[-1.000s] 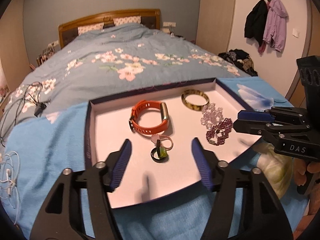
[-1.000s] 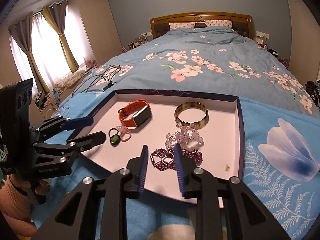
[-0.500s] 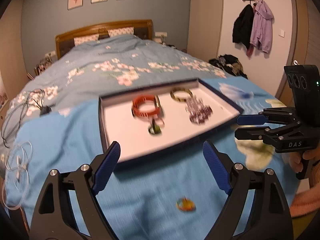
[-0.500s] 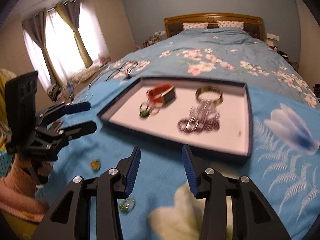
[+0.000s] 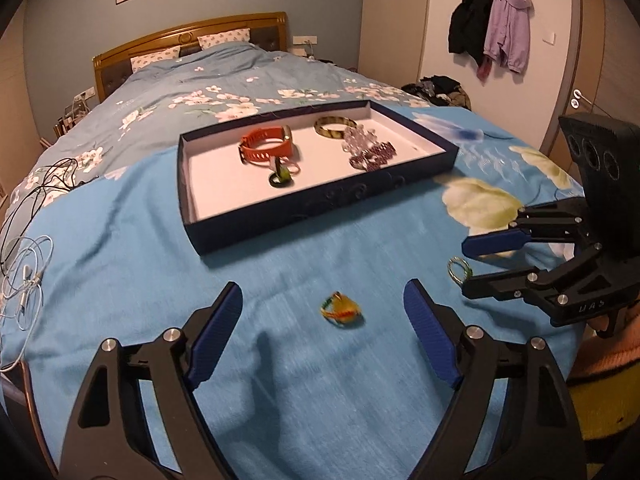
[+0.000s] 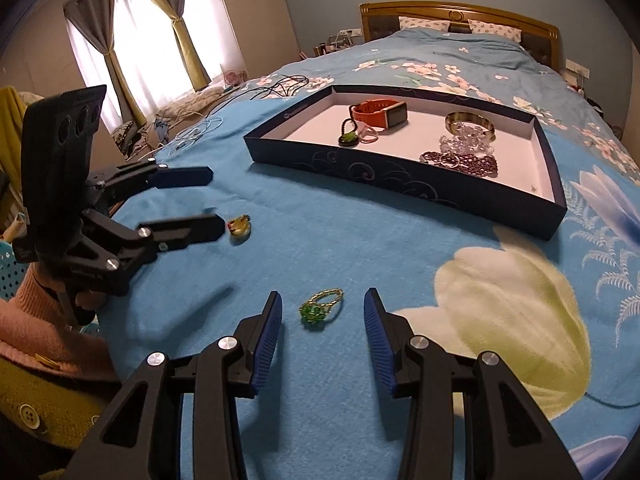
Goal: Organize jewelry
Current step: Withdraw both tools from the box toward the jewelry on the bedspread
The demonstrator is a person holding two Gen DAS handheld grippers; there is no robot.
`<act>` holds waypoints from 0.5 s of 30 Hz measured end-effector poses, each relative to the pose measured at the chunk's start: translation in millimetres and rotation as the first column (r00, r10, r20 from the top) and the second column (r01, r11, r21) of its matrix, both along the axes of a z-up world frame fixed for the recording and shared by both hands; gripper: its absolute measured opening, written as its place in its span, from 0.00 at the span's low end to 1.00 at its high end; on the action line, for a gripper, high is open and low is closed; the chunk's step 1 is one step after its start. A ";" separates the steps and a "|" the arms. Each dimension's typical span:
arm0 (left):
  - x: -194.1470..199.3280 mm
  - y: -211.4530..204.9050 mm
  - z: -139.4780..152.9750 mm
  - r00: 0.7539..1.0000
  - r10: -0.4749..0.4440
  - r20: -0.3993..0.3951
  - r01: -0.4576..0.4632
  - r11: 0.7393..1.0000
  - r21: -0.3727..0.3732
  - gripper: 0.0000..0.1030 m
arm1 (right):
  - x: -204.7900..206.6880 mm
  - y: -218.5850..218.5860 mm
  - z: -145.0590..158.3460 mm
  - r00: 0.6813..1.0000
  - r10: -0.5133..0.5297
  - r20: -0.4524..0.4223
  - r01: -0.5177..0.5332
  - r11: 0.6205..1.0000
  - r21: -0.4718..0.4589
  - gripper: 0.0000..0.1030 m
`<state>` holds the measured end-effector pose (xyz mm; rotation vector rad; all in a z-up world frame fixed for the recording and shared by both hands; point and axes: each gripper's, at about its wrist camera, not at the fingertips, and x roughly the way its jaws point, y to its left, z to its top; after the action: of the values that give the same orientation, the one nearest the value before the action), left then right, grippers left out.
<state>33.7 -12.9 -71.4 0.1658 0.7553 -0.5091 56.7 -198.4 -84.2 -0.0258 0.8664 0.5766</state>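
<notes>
Green beaded ring (image 6: 319, 309) is lying on the blue blanket (image 6: 360, 248), between the right gripper (image 6: 322, 330) fingers, untouched; jaws part-spread, not pinching, having just been opening. Yellow-orange ring (image 5: 341, 309) is sitting on the blanket at 12 o'clock of the left gripper (image 5: 323, 334), whose jaws are standing wide and empty, just closing slightly after opening. Dark blue tray (image 5: 320, 204) is sitting farther out at 12 o'clock, holding an orange watch (image 5: 266, 148), bangle (image 5: 335, 126), clear bead bracelet (image 5: 359, 139), purple bead bracelet (image 5: 374, 156).
</notes>
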 end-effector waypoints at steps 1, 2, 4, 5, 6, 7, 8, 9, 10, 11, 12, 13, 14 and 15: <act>-0.5 -1.3 -1.4 1.000 -0.003 -0.004 0.003 1.000 0.005 0.76 | -0.8 1.1 0.3 1.000 0.000 0.001 0.000 1.000 -0.002 0.39; -0.1 -2.8 -2.5 1.000 -0.006 -0.008 0.006 1.000 0.009 0.75 | -0.9 1.1 0.4 1.000 0.000 0.001 0.000 1.000 -0.006 0.39; 0.2 -5.7 -3.5 1.000 -0.011 -0.017 0.012 1.000 0.008 0.73 | -3.3 4.2 1.4 1.000 0.006 0.010 -0.006 1.000 -0.027 0.38; 0.6 -7.3 -3.5 1.000 -0.017 -0.022 0.017 1.000 0.006 0.72 | -4.2 5.0 1.5 1.000 0.007 0.014 -0.006 0.999 -0.035 0.37; 0.8 -8.6 -3.8 1.000 -0.020 -0.024 0.020 1.000 0.008 0.71 | -5.9 6.6 0.9 1.000 0.007 0.018 -0.006 0.999 -0.046 0.36; 1.4 -9.6 -4.1 0.999 -0.022 -0.027 0.023 1.000 0.009 0.69 | -6.6 7.7 0.7 1.000 0.006 0.024 -0.005 0.998 -0.057 0.35; 2.4 -10.8 -4.6 0.999 -0.026 -0.032 0.026 1.000 0.007 0.66 | -6.4 8.4 0.4 1.000 0.005 0.029 -0.003 0.998 -0.064 0.33; 3.6 -12.0 -6.0 0.999 -0.030 -0.041 0.030 1.000 0.004 0.65 | -6.6 8.9 0.4 0.999 0.003 0.033 -0.001 0.997 -0.073 0.29; 4.8 -13.1 -6.9 0.998 -0.029 -0.048 0.029 1.000 0.006 0.63 | -6.9 8.7 0.0 0.999 0.000 0.037 0.003 0.997 -0.082 0.27; 6.4 -14.1 -8.8 0.998 -0.026 -0.058 0.027 1.000 0.010 0.61 | -6.4 8.7 -0.2 0.999 -0.005 0.041 0.009 0.996 -0.089 0.23; 7.6 -14.7 -9.9 0.998 -0.024 -0.065 0.025 1.000 0.012 0.60 | -5.9 7.7 -0.2 0.999 -0.011 0.044 0.015 0.995 -0.096 0.19; 9.0 -15.2 -11.4 0.997 -0.024 -0.075 0.025 1.000 0.013 0.57 | -5.7 7.1 -0.3 0.999 -0.013 0.045 0.018 0.995 -0.098 0.18; 10.3 -15.5 -12.2 0.997 -0.023 -0.080 0.024 1.000 0.013 0.54 | -5.4 6.0 -0.4 0.999 -0.017 0.045 0.021 0.995 -0.098 0.14; 11.5 -15.4 -13.0 0.996 -0.021 -0.087 0.022 1.000 0.013 0.52 | -4.7 4.2 -0.6 0.999 -0.023 0.045 0.027 0.995 -0.097 0.13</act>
<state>45.2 -28.3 -84.4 0.1657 0.8427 -0.5345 52.0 -194.2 -84.8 -0.1157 0.8509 0.5079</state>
